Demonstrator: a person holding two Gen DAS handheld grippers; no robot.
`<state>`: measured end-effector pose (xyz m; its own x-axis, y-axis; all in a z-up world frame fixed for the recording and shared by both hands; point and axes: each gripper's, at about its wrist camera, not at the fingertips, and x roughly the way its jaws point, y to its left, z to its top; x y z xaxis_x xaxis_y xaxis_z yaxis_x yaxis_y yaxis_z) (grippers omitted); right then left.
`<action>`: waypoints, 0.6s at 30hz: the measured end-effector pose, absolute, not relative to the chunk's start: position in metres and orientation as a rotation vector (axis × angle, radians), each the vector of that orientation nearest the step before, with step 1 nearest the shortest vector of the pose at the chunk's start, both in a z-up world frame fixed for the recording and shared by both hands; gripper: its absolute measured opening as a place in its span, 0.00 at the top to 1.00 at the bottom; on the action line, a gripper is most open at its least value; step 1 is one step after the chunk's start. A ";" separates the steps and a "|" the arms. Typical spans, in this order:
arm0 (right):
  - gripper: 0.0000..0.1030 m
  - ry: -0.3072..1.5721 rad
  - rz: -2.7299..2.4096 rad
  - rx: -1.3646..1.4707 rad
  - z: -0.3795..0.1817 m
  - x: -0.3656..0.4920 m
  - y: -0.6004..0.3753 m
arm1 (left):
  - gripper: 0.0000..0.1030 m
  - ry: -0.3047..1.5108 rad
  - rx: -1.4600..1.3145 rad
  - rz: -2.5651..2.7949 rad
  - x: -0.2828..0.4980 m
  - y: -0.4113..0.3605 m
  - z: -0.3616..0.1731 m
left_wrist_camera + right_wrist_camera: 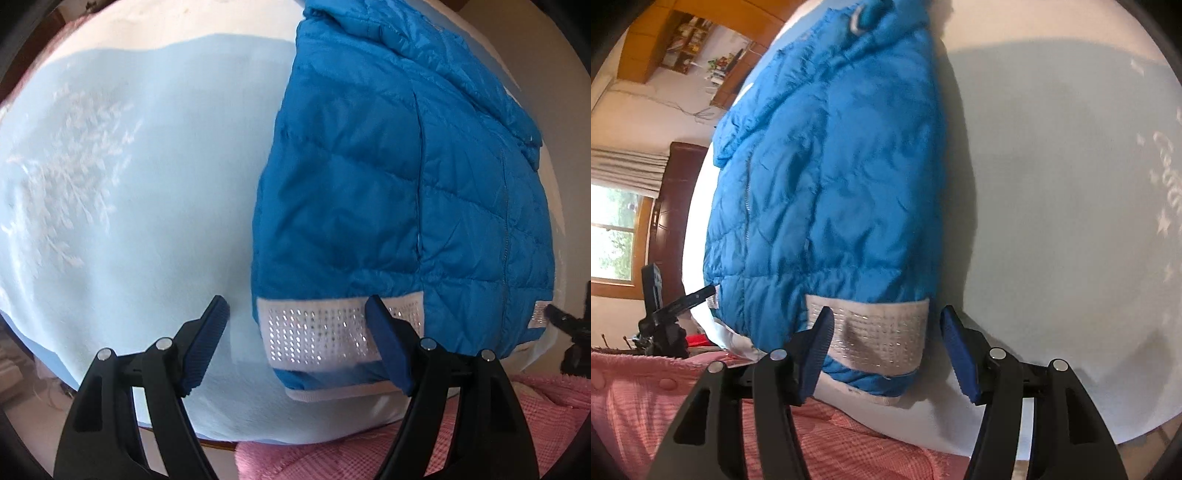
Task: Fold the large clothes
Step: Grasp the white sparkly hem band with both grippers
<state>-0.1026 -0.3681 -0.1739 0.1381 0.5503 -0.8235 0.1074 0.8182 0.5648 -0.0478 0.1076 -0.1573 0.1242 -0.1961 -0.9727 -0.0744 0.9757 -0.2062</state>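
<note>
Left wrist view: a quilted blue jacket (388, 192) lies folded on the pale sheet (147, 184), its white sparkly cuff (317, 332) nearest; left tool (299, 343) and right tool (886, 354) are both released, holding nothing

Jacket (369, 184): quilted blue synthetic cloth, slight sheen. Cuff band (317, 332): white fabric studded with glittery reflective dots. Sheet (147, 184): pale blue matt cloth, smooth, white leaf print. Blanket (665, 398): pink, nubby textured weave. Pads (207, 343): ribbed blue rubber on matt black plastic.
</note>
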 end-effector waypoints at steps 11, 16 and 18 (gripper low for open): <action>0.84 1.391 0.442 0.621 -0.175 -0.100 -0.361 | 0.77 1.471 -0.385 -0.155 -0.053 0.110 -0.161; 0.88 1.351 0.485 0.612 -0.161 -0.100 -0.361 | 0.89 1.446 -0.423 -0.184 -0.059 0.115 -0.152; 0.89 1.329 0.504 0.613 -0.155 -0.101 -0.361 | 0.91 1.422 -0.409 -0.196 -0.058 0.110 -0.147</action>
